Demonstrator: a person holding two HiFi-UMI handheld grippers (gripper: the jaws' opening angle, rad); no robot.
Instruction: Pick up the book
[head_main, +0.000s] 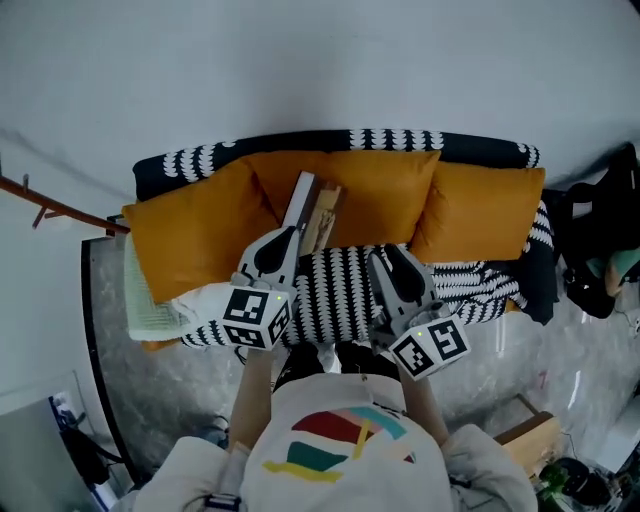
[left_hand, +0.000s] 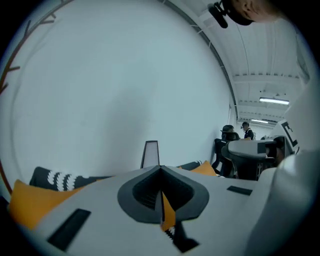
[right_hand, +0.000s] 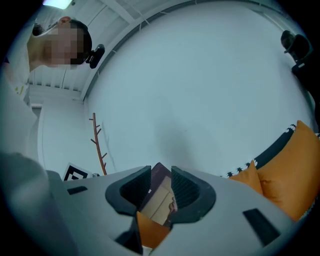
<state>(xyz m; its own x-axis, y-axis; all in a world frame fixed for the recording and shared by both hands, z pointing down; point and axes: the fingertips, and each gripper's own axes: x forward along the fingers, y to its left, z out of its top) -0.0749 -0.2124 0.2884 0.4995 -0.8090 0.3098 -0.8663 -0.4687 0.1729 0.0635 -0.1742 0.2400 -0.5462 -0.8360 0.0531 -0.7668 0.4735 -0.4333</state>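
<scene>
Over the black-and-white patterned sofa (head_main: 340, 285), the left tongs (head_main: 292, 232) are holding a thin book with a pale, brownish cover (head_main: 318, 212) by its lower edge. The book is standing nearly upright, edge-on to the head camera, in front of the middle orange cushion (head_main: 385, 195). In the left gripper view, the left tongs (left_hand: 160, 170) are showing their jaws pressed fully together, and the book (left_hand: 150, 154) is rising just beyond the tips as a narrow upright strip against the plain white wall (left_hand: 100, 90). The right tongs (head_main: 385, 258) are hovering beside the left pair, a little apart from the book and not touching it. In the right gripper view, the right tongs (right_hand: 161, 175) are standing with their jaws clearly apart and gripping nothing; the book (right_hand: 161, 197) is appearing through the gap, tilted, with its cover facing the camera. Two further orange cushions are leaning against the sofa back, one at the left (head_main: 190, 235) and one at the right (head_main: 485, 210). Each pair of tongs is carrying a cube with square black-and-white markers, left (head_main: 255, 315) and right (head_main: 430, 345).
</scene>
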